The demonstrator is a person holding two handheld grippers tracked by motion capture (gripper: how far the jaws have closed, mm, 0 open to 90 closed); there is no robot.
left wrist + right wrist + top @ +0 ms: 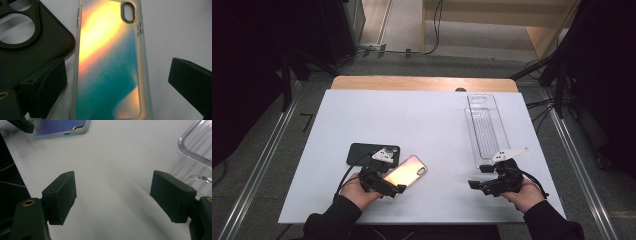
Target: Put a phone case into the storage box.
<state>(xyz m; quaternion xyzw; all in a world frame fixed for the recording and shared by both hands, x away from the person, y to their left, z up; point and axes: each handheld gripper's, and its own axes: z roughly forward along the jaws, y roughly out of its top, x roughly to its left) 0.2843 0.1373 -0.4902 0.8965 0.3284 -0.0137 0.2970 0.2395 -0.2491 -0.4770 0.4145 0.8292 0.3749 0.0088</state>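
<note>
Fingers of left gripper (117, 82) straddle iridescent phone case (110, 65); clear tray (484, 127) empty.

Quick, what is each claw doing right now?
Left claw: open, straddling the shiny rainbow-coloured phone case, not squeezing it.
Right claw: open, holding nothing.

Table: a white sheet (422, 125) covers a wooden tabletop (422, 83), whose bare edge shows at upper centre.
Floor: grey carpet (262, 165) on both sides, with metal rails (254, 175) running diagonally at left and right.
Background: pale wooden furniture (492, 20) at upper right; cables (432, 30) trail across the floor at top.
Light: dim room, dark corners.
</note>
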